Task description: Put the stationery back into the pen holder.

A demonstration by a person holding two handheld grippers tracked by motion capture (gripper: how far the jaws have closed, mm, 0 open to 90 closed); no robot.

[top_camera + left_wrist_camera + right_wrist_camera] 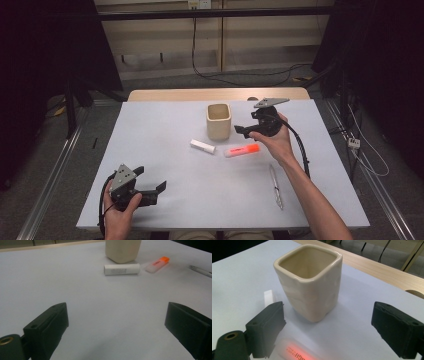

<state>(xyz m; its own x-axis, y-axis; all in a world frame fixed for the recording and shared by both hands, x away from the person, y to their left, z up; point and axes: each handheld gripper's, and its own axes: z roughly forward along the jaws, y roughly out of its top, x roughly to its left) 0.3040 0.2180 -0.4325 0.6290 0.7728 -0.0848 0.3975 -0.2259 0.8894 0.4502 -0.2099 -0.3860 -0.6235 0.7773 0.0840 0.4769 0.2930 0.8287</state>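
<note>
A cream square ceramic cup (219, 120) (123, 250) (310, 281) stands upright and empty near the middle back of the white table (165, 145). In front of it lie a white tube (202, 146) (121, 269) (269, 297) and an orange highlighter (242, 150) (157, 264) (298, 352). A silver pen (275, 186) (201, 271) lies further right. My right gripper (242, 132) (329, 332) is open just right of the cup, above the highlighter. My left gripper (161, 191) (117, 330) is open at the front left, with nothing between its jaws.
A wooden strip (215, 94) (384, 270) borders the table's far edge. Beyond it are a cabinet (220, 35) and cables (235, 77) on the floor. Metal rails (55, 170) run along both sides of the table.
</note>
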